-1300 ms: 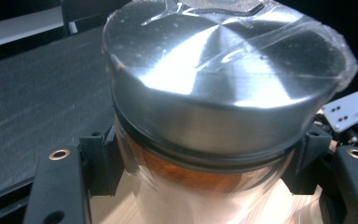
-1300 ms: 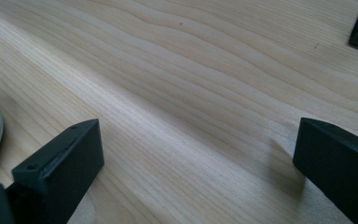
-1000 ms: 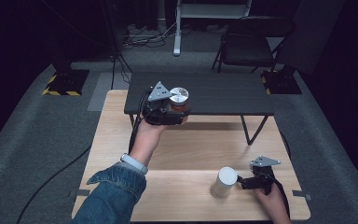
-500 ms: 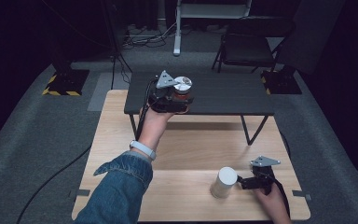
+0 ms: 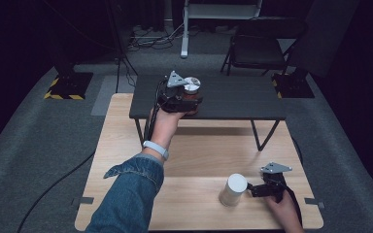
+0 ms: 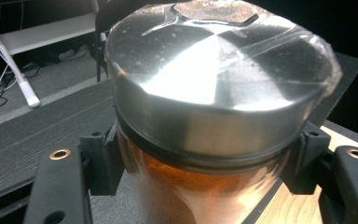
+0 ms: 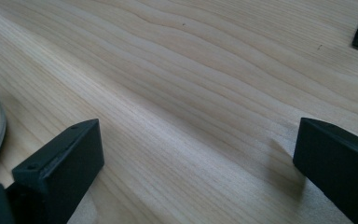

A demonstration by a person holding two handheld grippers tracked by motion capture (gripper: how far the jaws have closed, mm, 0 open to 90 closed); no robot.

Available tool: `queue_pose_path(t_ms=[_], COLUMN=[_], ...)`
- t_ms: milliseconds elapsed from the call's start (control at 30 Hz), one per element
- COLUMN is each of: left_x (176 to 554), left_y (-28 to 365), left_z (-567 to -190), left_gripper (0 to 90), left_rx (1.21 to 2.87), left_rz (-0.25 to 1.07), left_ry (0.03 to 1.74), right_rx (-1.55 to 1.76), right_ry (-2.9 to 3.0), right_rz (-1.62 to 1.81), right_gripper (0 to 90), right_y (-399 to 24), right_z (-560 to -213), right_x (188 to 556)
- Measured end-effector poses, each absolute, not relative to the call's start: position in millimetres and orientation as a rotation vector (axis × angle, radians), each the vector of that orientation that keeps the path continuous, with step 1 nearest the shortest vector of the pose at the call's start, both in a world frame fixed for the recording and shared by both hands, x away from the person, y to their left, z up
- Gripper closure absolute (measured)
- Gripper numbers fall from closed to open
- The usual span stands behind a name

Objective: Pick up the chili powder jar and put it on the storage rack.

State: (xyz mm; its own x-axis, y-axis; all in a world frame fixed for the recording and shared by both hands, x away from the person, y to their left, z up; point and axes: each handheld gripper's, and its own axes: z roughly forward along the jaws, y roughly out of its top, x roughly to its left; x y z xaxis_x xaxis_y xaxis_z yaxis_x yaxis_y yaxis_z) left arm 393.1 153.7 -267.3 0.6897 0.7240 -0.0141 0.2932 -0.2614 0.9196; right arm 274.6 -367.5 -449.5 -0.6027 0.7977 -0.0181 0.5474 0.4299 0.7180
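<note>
My left claw [image 5: 190, 100] is clamped on the jar [image 5: 191, 90] and has slid it right along the dark shelf's [image 5: 233, 102] front edge. I think I set it down next. My right claw [image 5: 250, 190] rests wide apart, empty.

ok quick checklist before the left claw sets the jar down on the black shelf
1. Grip: left claw shut on the jar, pads on both sides below the lid. ok
2. Jar upright: metal lid faces up. ok
3. Landing spot: black shelf bare beside the jar. ok
4. Jar bottom resting on the shelf: cannot tell
5. Right claw open over the wooden table, far from the shelf. ok
6. White cylinder apart from the jar's path. ok
</note>
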Motion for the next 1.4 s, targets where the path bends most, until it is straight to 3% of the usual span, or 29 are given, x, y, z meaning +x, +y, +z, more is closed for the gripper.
queue_pose_path(t_ms=[133,333,500,1400], left_x=[394,385,377,312], left_y=[154,154,161,209], left_z=[-271,-273,-274,-289], left_gripper=[29.4,12.6,9.5,9.6], left_rx=[1.82,1.791,1.783,1.79], left_rz=[0.496,0.545,0.557,0.563], left_ry=[0.811,0.801,0.804,0.732], right_rx=[1.15,1.15,1.148,1.149], right_ry=[2.332,2.332,2.334,2.334], right_rz=[0.975,0.975,0.976,0.975], right_gripper=[1.6,1.6,1.6,1.6], right_y=[-367,-367,-368,-367], right_z=[-449,-449,-449,-449], right_x=[275,275,275,275])
